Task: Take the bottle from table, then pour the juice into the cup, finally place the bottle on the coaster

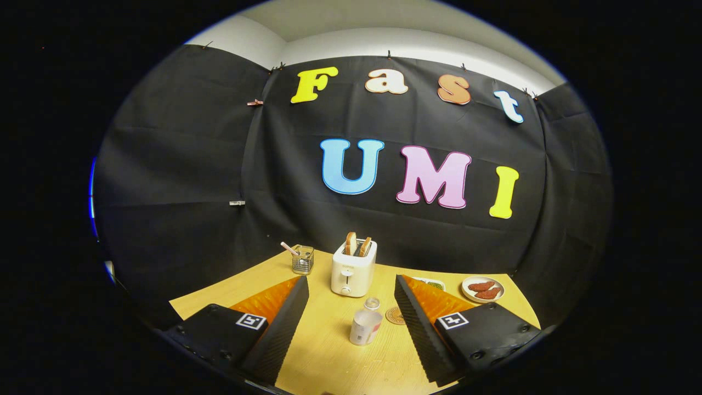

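The hand-held gripper hangs wide open over the near side of the bench, its two fingers spread well apart with nothing between their pads. Standing upright in the gap between them, a little toward the right finger, is the bottle, uncapped, clear at the neck with a pale label round its body; neither finger touches it. Just beyond the bottle and beside the right finger lies the round coaster, flat on the wood and partly hidden by that finger. Straight ahead, farther back on the bench, a white toaster stands with two slices of toast poking up out of its slots. Toward the far left corner sits a small wire basket with a stick-like item leaning out of it. Toward the far right edge rests a plate carrying reddish-brown pieces of food, and next to it a small dish peeks out from behind the right finger.
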Available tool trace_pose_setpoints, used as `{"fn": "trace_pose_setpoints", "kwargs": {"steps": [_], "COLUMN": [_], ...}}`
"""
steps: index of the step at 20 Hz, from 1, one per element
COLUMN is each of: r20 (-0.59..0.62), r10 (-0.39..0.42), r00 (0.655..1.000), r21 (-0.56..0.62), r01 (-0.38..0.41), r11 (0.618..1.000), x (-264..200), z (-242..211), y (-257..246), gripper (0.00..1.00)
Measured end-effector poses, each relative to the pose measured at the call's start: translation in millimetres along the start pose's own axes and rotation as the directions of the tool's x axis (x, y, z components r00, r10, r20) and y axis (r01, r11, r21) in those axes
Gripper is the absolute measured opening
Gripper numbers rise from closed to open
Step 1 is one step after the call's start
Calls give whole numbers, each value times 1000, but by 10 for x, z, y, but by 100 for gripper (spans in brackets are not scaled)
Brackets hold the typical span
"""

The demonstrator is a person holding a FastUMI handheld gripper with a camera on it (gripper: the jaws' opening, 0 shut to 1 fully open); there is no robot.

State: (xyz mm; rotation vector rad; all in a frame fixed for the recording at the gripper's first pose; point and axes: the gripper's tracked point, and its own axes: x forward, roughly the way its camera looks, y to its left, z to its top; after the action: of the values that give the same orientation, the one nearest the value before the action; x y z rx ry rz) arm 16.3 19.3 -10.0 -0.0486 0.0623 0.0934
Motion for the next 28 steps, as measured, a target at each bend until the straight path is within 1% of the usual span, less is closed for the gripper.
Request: {"fn": "trace_pose_setpoints", "kwargs": {"steps": [2,5,9,13,16,21,28], "r20": [-6,10,24,4,-14,-46,-84], "r10": [-16,-48,-134,-182,-210,-275,-317], "r00": [1000,999,991,983,978,960,945], "r21": [20,81,98,44,14,3,1], "r01": [16,47,131,182,210,276,318], "r11": [1000,996,987,982,978,961,948], "x": [9,38,81,215,404,740,1017], "z": [5,60,55,-182,-461,-905,-1369], "y": [6,37,25,100,152,94,-66], "gripper": [97,97,97,97,97,97,97]}}
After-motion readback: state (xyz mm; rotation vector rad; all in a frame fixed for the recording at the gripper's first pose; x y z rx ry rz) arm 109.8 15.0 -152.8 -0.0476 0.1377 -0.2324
